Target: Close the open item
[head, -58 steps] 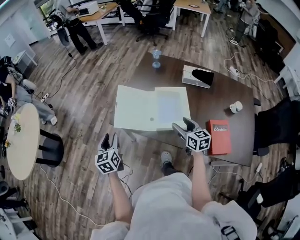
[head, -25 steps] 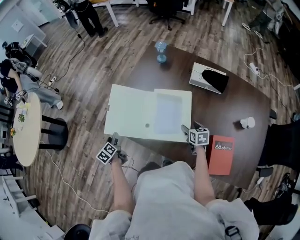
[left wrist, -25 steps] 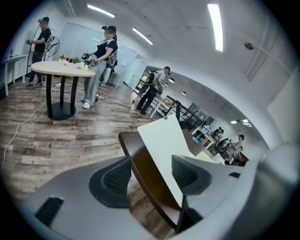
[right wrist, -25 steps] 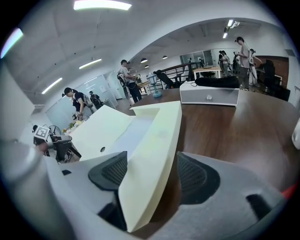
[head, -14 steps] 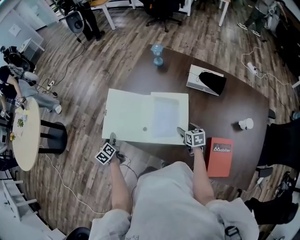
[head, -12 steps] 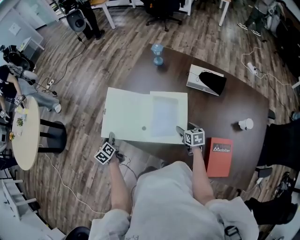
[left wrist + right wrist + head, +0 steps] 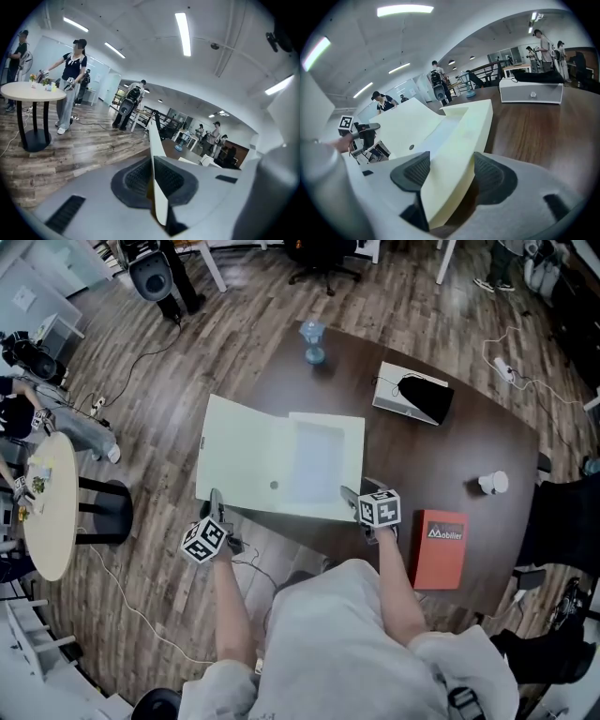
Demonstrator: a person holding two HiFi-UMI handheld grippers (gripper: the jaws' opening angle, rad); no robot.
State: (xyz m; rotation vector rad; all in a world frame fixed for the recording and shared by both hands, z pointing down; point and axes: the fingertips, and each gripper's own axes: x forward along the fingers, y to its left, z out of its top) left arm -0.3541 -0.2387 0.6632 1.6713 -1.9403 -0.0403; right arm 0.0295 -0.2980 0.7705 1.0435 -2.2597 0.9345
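Cream lid (image 7: 246, 454) clamped, left hand-held gripper (image 7: 153, 182)

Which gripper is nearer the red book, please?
Right: the right gripper, jaws closing around the box wall, is beside the red book; the left gripper clamps the lid, farther off.

Your table (image 7: 459, 442): dark brown wood.
On your right: red book (image 7: 438, 535), lying flat.
Far edge: blue glass (image 7: 312, 341), upright.
Ahead, right: black pouch (image 7: 429, 401) on white box (image 7: 392, 396).
Far left: round pale table (image 7: 42, 512).
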